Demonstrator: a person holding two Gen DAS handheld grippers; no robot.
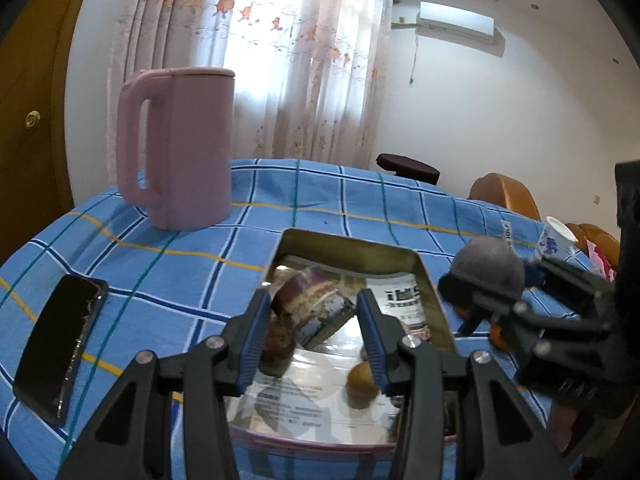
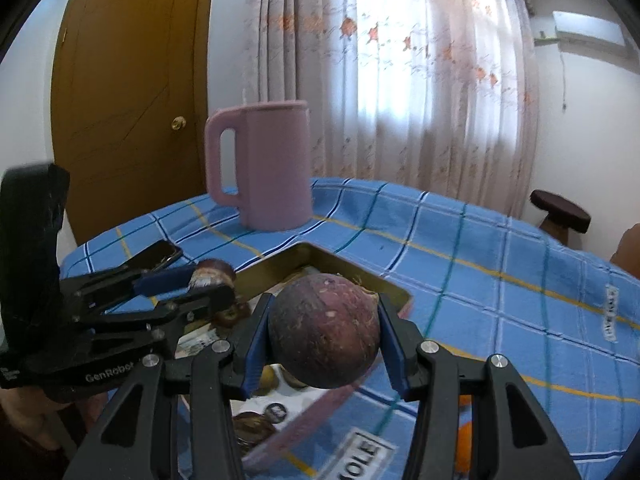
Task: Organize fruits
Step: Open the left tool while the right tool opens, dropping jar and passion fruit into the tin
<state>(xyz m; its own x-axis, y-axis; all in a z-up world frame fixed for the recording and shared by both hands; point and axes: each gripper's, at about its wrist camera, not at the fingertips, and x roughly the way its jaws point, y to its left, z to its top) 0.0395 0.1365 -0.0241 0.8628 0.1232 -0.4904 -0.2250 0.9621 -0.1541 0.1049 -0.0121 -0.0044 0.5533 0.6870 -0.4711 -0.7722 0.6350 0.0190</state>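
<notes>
My left gripper (image 1: pixel 314 312) is shut on a dark purple fruit piece with a pale cut face (image 1: pixel 314 308), held over the metal tin (image 1: pixel 352 240). The tin holds a small brown fruit (image 1: pixel 360 380) and a dark fruit (image 1: pixel 276 344) on printed paper. My right gripper (image 2: pixel 324 328) is shut on a round purple mangosteen (image 2: pixel 324 328) above the tin's corner (image 2: pixel 320 252). The right gripper with its fruit (image 1: pixel 488 272) shows at the right of the left wrist view. The left gripper with its piece (image 2: pixel 210 274) shows at the left of the right wrist view.
A pink jug (image 1: pixel 180 144) stands on the blue checked cloth (image 1: pixel 160 264) behind the tin. A black phone (image 1: pixel 60 344) lies at the left. A paper cup (image 1: pixel 556 240) sits at the right edge. An orange fruit (image 2: pixel 464 440) lies under the right gripper.
</notes>
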